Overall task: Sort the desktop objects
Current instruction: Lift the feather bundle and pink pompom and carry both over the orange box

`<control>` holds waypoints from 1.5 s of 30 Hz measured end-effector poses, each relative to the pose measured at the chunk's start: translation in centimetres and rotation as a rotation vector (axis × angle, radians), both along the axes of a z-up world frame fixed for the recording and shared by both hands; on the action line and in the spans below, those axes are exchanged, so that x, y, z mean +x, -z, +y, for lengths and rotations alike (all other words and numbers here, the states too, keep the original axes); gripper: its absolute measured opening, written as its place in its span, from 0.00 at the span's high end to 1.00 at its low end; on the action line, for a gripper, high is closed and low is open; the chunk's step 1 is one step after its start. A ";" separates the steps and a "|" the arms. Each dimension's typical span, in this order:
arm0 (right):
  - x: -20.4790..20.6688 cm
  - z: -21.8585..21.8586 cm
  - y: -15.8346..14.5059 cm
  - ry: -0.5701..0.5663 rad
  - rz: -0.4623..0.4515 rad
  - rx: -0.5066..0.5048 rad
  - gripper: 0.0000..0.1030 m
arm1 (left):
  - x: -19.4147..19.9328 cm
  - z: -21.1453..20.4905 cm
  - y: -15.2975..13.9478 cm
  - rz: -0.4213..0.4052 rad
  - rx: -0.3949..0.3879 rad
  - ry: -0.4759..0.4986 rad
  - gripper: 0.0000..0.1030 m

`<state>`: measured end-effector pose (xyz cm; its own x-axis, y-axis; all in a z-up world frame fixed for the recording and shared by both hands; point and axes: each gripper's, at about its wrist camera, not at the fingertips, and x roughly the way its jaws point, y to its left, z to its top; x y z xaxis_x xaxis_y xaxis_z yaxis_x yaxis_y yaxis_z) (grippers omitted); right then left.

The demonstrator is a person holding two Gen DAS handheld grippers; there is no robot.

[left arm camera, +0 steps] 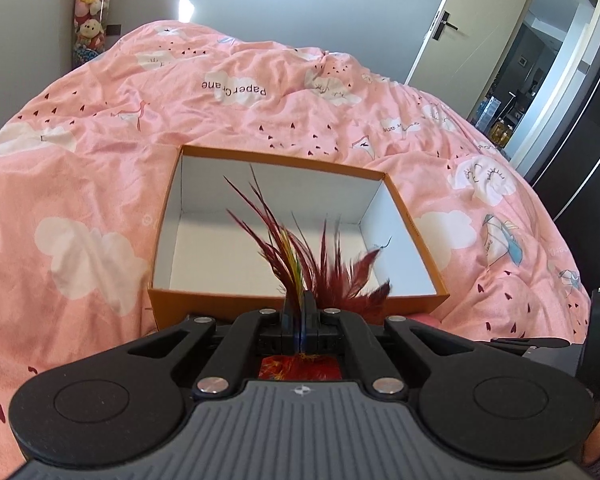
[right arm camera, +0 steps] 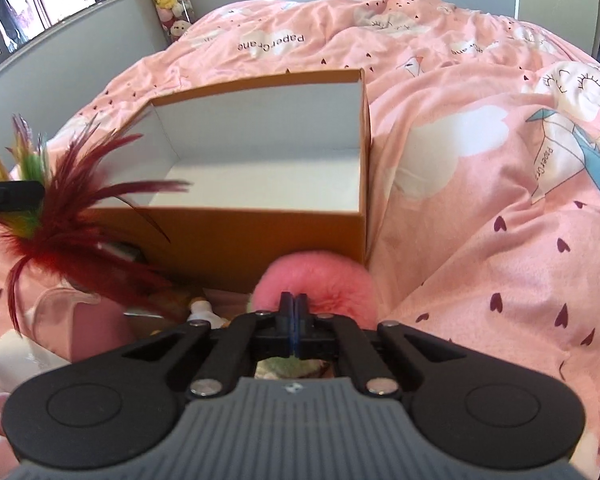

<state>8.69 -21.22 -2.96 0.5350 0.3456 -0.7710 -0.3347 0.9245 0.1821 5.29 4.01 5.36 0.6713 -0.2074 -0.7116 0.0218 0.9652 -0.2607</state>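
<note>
Pink bedding under an open box, both grippers already loaded

Pink quilt (left arm camera: 100,168) with clouds and small hearts covers the bed, and on it stands the orange box (left arm camera: 300,304), white inside and with nothing in it that I can see; behind the box are a grey wall, a column of plush toys (left arm camera: 90,12) and an open door (left arm camera: 456,28). The left gripper (left arm camera: 299,308) is closed on the feather toy (left arm camera: 320,264) just before the near wall of the box, with the feathers rising over the rim, probably so that it can drop inside. The right gripper (right arm camera: 295,308) is closed on the pink pompom (right arm camera: 320,284), which is low against the near wall of the box. More small things lie in a heap (right arm camera: 60,320) before the box, not yet sorted.
</note>
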 end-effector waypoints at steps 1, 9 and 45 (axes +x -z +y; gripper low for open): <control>0.0 -0.1 -0.4 -0.004 -0.001 0.008 1.00 | 0.0 0.1 -0.2 -0.003 -0.003 0.002 1.00; -0.2 -0.3 -4.9 -0.064 -0.064 0.047 1.00 | 0.6 0.3 -1.9 -0.041 0.011 0.013 1.00; 0.3 0.3 -1.6 -0.047 -0.046 -0.020 0.97 | 1.1 1.9 -2.7 -0.060 0.032 -0.007 0.99</control>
